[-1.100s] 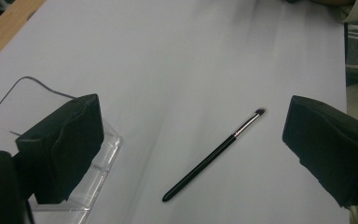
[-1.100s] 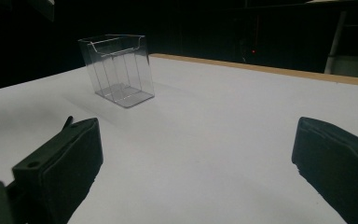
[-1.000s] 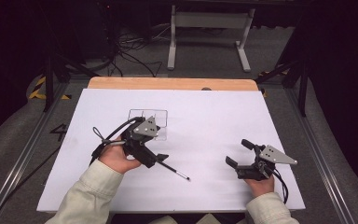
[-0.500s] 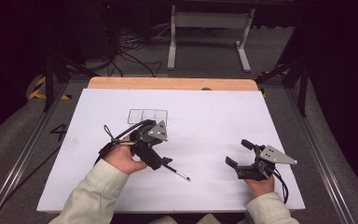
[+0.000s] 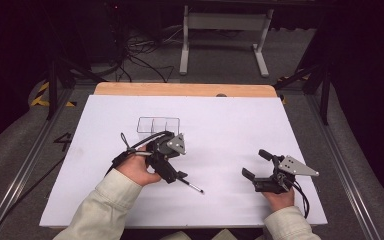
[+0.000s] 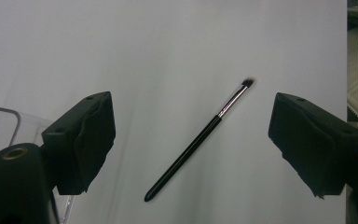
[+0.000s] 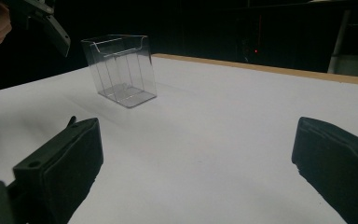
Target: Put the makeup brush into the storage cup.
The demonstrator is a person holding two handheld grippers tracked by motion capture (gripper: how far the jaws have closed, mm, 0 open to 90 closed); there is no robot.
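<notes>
Left hand-held gripper [image 6: 191,144] hovers, jaws apart and just been narrowing, over the makeup brush [image 6: 200,140] lying loose on the white desk [image 5: 230,130], so next it probably drops and pinches the handle.

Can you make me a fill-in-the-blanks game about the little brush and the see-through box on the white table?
1. The brush lies flat on the ____ table.
2. The left gripper has its jaws on either side of the brush, not yet ____ it.
3. The clear box stands upright and is ____ inside.
4. The right gripper holds ____.

Missing words: white; touching; empty; nothing
</notes>
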